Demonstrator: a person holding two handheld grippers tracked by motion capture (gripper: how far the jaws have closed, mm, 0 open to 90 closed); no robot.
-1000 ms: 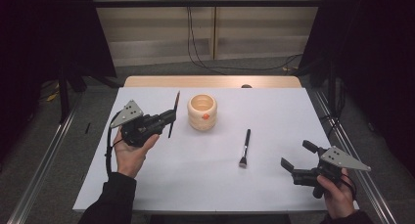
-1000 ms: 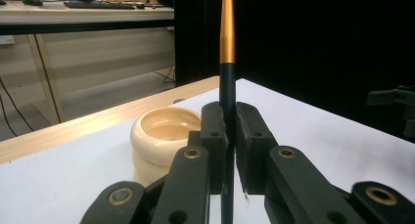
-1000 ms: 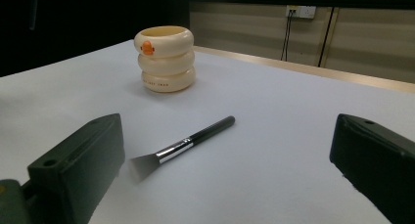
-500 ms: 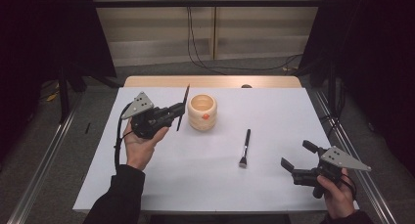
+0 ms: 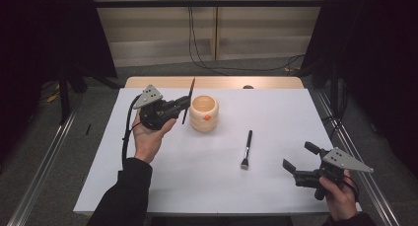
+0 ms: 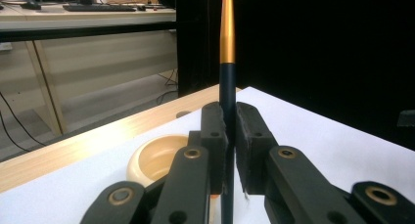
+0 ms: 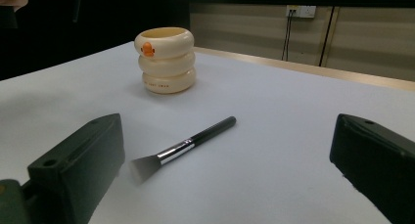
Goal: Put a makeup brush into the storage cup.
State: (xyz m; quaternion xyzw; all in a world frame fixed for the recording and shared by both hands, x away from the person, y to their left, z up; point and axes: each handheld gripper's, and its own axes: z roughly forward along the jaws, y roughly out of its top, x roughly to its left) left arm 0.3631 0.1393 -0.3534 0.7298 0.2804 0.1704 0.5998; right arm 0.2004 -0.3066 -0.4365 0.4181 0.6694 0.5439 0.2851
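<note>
1. Left claw (image 5: 183,106): closed on a thin dark stick (image 5: 188,100), raised above the tabletop (image 5: 197,181) at its far left. In the left gripper view the two pads clamp the stick (image 6: 228,94) low on its dark shaft; a gold section (image 6: 227,26) runs up out of frame.
2. Stick, long axis: nearly upright, top leaning slightly away from the person, both ends clear of the claw.
3. Cup (image 5: 203,113): cream, ringed like stacked doughnuts, with a small orange mark on its side, mouth open upward. It stands just beside the left claw, toward the table's middle; the stick's lower end hangs near its rim, not yet over the mouth. The likely next move is to bring the stick over and drop it in end-first, and the left hand is much the nearer for that.
4. Right claw (image 5: 298,163): jaws wide apart, empty, held low at the near right edge.
5. Flat brush (image 5: 246,149): lying on the tabletop between cup and right claw, bristles toward the person, handle pointing away. In the right gripper view it lies (image 7: 185,145) just ahead between the spread jaws, untouched.
</note>
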